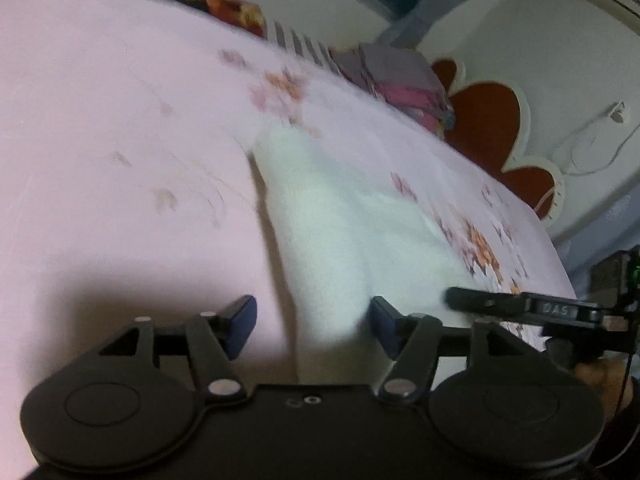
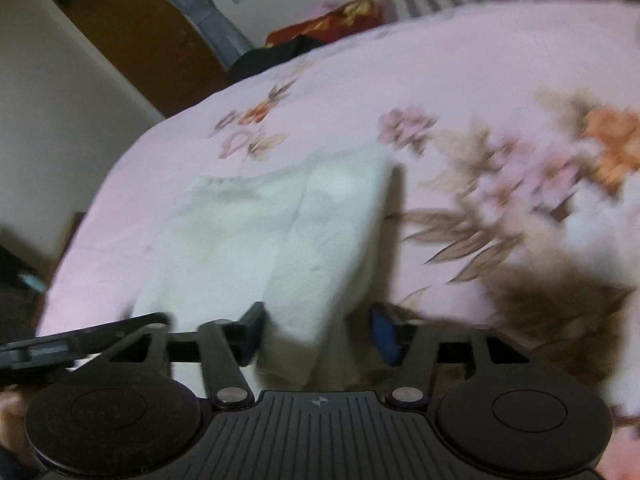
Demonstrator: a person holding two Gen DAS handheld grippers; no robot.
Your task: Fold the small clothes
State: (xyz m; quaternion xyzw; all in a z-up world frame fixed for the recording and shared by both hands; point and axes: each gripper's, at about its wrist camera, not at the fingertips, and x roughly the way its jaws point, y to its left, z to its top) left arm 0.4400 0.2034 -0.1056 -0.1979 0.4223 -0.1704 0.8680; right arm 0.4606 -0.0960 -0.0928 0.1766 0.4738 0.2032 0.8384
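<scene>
Both the left tongs and right tongs gape wide, holding nothing, astride the white garment's near edge at lower centre on the bed, seemingly to let a fold settle.

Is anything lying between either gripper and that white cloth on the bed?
Nothing visible does. The white cloth lies flat on the pink floral bedsheet, directly ahead of the open left gripper and the open right gripper, with only cloth and sheet showing between their jaws.

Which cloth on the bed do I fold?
Find the pink floral bed sheet. On it, just beyond both tools, lies a white cloth, partly folded. It is the only plain white piece; the stack by the headboard is coloured.
</scene>
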